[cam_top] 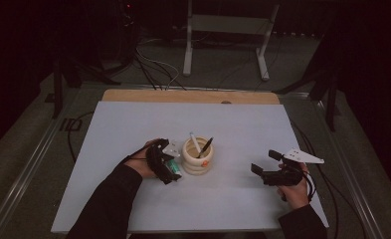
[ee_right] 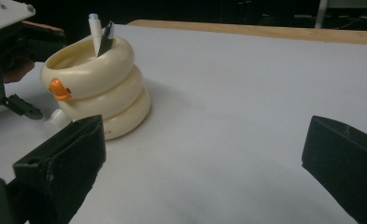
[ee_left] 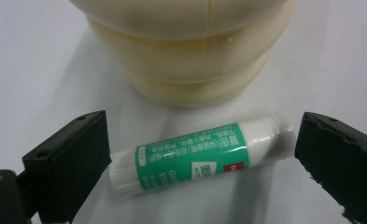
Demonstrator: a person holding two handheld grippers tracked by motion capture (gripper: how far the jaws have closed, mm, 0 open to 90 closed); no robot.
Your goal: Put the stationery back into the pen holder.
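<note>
A green-and-white glue stick [ee_left: 195, 156] lies flat on the white table [cam_top: 243, 124], just in front of a cream ringed pen holder [ee_left: 190, 56]. My left gripper [ee_left: 207, 133] is lowered over it, one jaw at each end of the stick, hardly any gap showing. In the high view the left gripper [cam_top: 169, 172] sits at the left of the holder [cam_top: 198, 159], which contains a white pen [cam_top: 195, 143] and a black pen [cam_top: 206, 147]. My right gripper [cam_top: 264, 162] rests open and empty to the right of the holder [ee_right: 97, 88], pointing toward it.
A wooden strip [cam_top: 190, 96] runs along the table's far edge. Beyond it on the floor are cables [cam_top: 153, 69] and a white frame stand [cam_top: 228, 40]. The holder has a small orange knob [ee_right: 59, 89] on its side. The other hand's gripper [ee_right: 8, 56] appears far left.
</note>
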